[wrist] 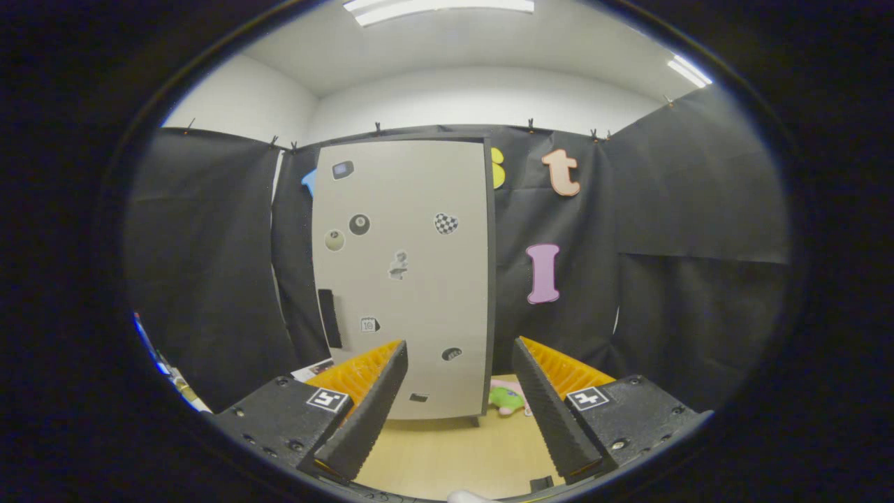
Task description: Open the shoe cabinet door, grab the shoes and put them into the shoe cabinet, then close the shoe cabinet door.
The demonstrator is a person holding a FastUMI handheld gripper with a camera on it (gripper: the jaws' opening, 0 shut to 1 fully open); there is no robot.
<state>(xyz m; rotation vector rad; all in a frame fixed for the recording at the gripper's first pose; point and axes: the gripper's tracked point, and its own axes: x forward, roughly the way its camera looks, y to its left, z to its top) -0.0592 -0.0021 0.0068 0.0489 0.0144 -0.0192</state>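
We see the gripper with its fingers spread wide, gripping nothing, hovering above the wooden floor. Beyond the fingers stands the shoe cabinet, upright on the floor's far edge against the black cloth wall, door shut. Stickers dot the door; too small to identify. A dark strip sits near the door's left edge, likely the handle, hard to confirm. The shoes peek out at the cabinet's lower right corner: pink and green shapes, partly hidden behind the right finger, so we can't make out how many.
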